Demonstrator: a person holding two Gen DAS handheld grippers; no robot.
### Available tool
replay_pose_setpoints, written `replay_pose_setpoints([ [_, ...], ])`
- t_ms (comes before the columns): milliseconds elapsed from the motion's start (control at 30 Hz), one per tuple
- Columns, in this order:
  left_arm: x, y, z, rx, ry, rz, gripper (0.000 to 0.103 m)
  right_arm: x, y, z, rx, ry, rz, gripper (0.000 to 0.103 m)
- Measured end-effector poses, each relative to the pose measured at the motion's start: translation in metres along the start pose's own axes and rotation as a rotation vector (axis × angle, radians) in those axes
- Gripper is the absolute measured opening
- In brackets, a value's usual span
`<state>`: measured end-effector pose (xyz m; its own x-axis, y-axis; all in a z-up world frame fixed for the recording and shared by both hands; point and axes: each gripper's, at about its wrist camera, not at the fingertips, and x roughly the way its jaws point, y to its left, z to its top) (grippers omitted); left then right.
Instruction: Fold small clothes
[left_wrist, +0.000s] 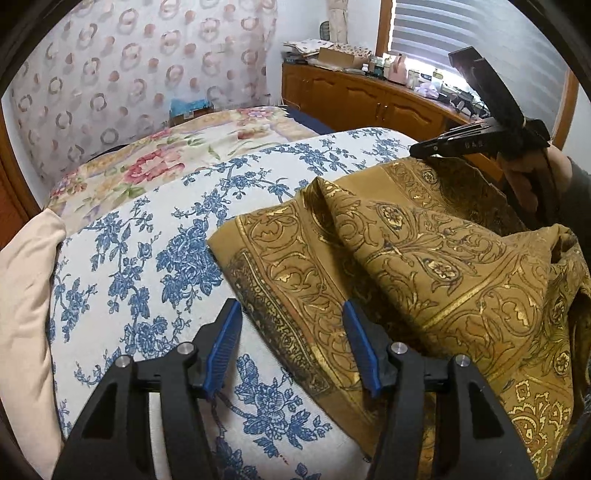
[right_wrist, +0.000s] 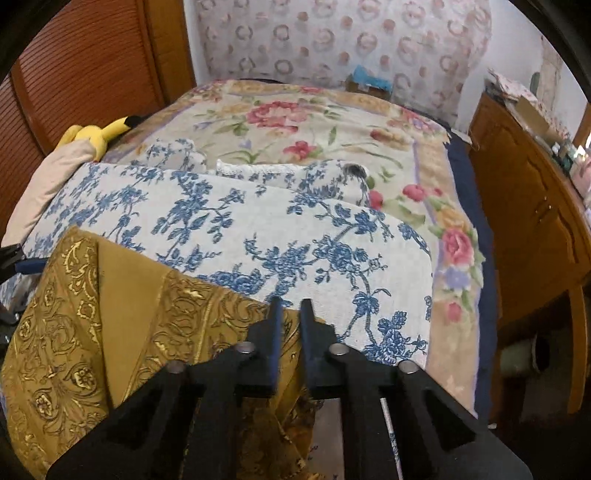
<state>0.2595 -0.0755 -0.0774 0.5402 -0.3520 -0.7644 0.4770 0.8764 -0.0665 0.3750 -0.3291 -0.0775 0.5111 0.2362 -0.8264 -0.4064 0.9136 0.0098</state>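
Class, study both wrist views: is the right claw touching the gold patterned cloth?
Touching. In the left wrist view the right claw is shut on the raised edge of the gold patterned cloth, which hangs from its tip.

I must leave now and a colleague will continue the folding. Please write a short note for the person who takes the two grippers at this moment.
Left gripper: open, pads on either side of the near-left edge of the mustard gold-patterned cloth, not pressing it.
Right gripper: shut on the cloth's far-right edge, lifting it slightly.
The cloth lies rumpled on the blue-flowered cushion on the bed.
Done: one edge gripped; no neat fold visible yet.
Left: close the left gripper on its edge, spread the cloth flat, then fold it.
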Motion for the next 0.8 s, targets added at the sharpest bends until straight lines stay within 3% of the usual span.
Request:
replay_pose_setpoints([
  [133,0.001,0.001,0.001,0.001,0.001,0.000,0.058,-0.018,-0.021,-0.008,0.113,-0.088,0.005,0.000],
  [233,0.001,0.001,0.001,0.001,0.001,0.000,0.058,-0.034,-0.037,-0.013,0.173,-0.142,-0.098,0.000],
  [300,0.001,-0.001,0.001,0.002,0.001,0.001,0.058,-0.037,-0.060,-0.015,0.270,-0.138,-0.084,0.000],
  [400,0.001,0.000,0.001,0.004,0.001,0.004,0.058,-0.049,-0.062,-0.014,0.244,-0.154,-0.100,0.000],
  [500,0.002,-0.001,0.001,0.003,0.001,0.003,0.058,-0.064,-0.040,-0.008,0.186,-0.174,-0.057,0.000],
  [667,0.001,0.001,0.001,-0.003,-0.003,-0.004,0.058,-0.088,0.029,0.002,0.037,-0.187,0.009,0.000],
  [800,-0.004,0.005,-0.002,-0.022,-0.016,-0.017,0.058,-0.101,0.083,0.000,-0.056,-0.188,0.041,0.018],
])
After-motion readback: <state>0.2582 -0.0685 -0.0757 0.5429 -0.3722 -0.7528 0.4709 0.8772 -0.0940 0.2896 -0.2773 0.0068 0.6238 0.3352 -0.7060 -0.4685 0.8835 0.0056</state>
